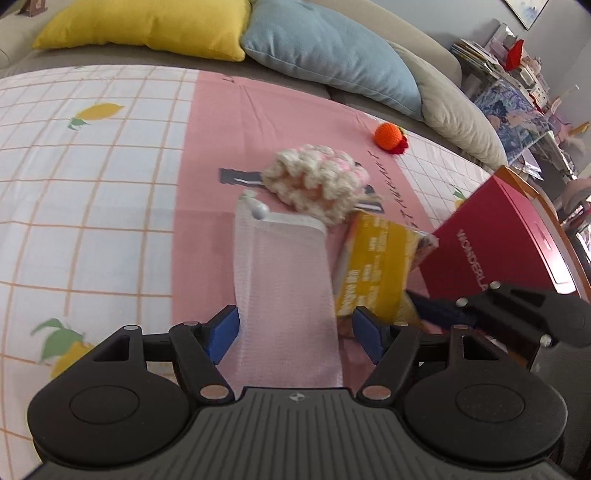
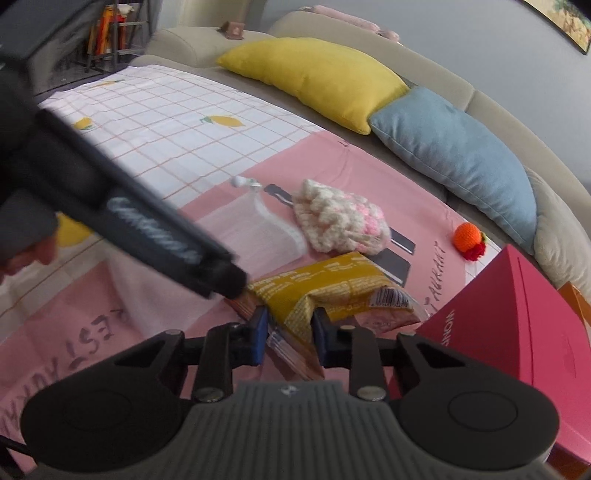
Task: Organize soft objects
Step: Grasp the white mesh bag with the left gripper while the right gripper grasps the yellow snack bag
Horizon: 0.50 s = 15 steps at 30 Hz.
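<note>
The yellow packet (image 2: 325, 291) lies on the pink panel of the patterned cloth (image 1: 92, 177) over the sofa seat, just beside the red box (image 2: 524, 325) and close to the crocheted pouch (image 2: 343, 221). The right gripper (image 2: 290, 328) has its fingers closed on the near, crimped end of the packet; the wrapper bunches between the blue pads (image 2: 260, 332). From the right wrist view the packet's long axis runs away from the gripper toward the crocheted pouch, with the barcode end turned toward the red box. Whether the far end is lifted off the cloth cannot be determined.

The white mesh bag (image 1: 284, 280) lies flat beside the packet, its long axis running from the left gripper (image 1: 293, 328) toward the crocheted pouch. Its corded end with a bead (image 1: 260, 211) points away from the gripper. The left gripper's fingers stand apart, one on each side of the near end of the mesh bag, not pressing on it.

Progress assessment: early. No item appears stowed. The crocheted pouch, the mesh bag and the orange knitted ball (image 1: 388, 136) rest loose on the cloth, the ball well apart from the others near the blue cushion (image 1: 332, 55). The yellow cushion (image 1: 147, 26) lies beside the blue one. Whether the red box is the intended container cannot be determined.
</note>
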Motion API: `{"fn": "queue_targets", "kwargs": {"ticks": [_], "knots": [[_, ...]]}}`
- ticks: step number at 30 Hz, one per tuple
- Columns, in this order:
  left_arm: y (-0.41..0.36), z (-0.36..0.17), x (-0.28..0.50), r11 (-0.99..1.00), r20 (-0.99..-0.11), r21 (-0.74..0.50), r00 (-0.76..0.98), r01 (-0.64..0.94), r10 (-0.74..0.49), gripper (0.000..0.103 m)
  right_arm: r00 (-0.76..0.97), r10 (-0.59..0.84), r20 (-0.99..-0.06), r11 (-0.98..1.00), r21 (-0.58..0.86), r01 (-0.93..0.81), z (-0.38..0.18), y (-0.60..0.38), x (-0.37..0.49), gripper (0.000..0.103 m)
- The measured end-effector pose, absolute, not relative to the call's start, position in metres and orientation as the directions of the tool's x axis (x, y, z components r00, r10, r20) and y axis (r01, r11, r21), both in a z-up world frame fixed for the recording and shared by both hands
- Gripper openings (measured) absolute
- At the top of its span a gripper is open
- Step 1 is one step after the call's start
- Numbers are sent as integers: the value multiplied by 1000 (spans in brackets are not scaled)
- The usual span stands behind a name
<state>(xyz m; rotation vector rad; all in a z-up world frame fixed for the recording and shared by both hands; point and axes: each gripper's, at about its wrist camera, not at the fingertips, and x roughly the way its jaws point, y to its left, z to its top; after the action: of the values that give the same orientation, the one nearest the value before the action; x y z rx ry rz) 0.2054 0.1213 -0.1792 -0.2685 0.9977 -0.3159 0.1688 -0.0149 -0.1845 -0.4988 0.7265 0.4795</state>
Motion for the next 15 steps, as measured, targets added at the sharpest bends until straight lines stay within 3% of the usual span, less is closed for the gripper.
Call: {"fn": "queue_targets", "kwargs": {"ticks": [2,6,10,13,15], "knots": [[112,-179,203,937,-791,-320,504,143,-347,76,652,244,-718,759,-277,-589,-186,-14,160,19],[101,-177,195,953,-810,-253,502,167,-303,53,640,270,-719,755,-255,-604,-183,-21,152,12],[94,-175,188,977,-841,-160,500,138,-209,20,631,285,-721,737,-257,-625,-181,-23,146,5],[98,-174,184,981,-853,-171,485,88,-192,8,620,301,-725,727,-246,-641,-179,-25,138,2],[101,-171,180,980,-857,-194,477,51,-195,7,614,311,-725,717,-245,-652,-177,-27,132,1]]}}
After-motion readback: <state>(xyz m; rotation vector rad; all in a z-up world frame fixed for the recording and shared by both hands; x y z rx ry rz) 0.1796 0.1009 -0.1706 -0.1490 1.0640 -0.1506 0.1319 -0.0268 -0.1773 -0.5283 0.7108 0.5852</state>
